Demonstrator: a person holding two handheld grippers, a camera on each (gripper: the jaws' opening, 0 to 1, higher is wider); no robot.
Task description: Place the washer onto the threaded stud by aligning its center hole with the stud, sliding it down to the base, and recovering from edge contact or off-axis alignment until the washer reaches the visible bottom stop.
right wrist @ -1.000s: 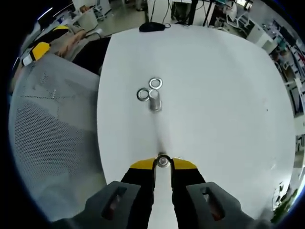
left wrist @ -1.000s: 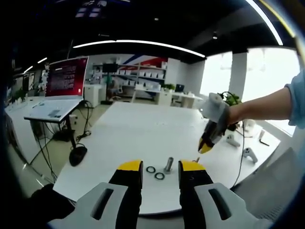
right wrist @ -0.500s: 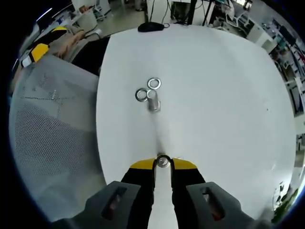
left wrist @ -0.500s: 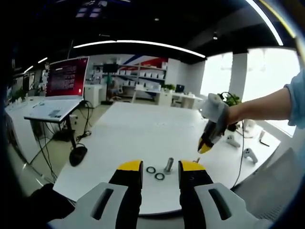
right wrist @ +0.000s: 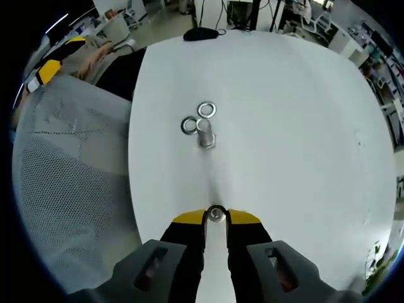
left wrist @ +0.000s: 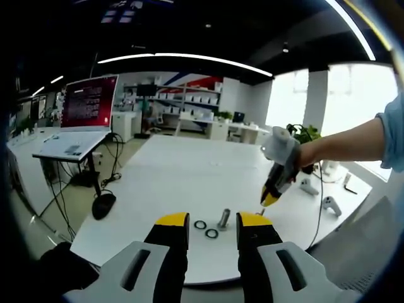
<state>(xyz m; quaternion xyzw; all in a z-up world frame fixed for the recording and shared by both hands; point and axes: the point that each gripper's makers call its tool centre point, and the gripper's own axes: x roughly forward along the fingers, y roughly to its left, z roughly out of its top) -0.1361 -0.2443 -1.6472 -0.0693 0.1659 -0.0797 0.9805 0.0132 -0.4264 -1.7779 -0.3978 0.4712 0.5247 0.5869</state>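
Both views are bright and evenly lit. Curved ceiling strips [left wrist: 189, 58] glow overhead, and a window [left wrist: 353, 107] at right is blown out white. The white table [right wrist: 284, 126] gives soft glare and faint shadows. Fisheye bending grows toward the edges, where detail blurs.

The left claw [left wrist: 213, 221] is held open above the near edge of the white desk [left wrist: 170, 170]. Between its yellow-tipped jaws an upright threaded stud [left wrist: 223, 218] is seen, with two washers [left wrist: 206, 228] lying flat just beside it. To the right, the right claw [left wrist: 269, 197] is pointed down at the desk, near the stud.
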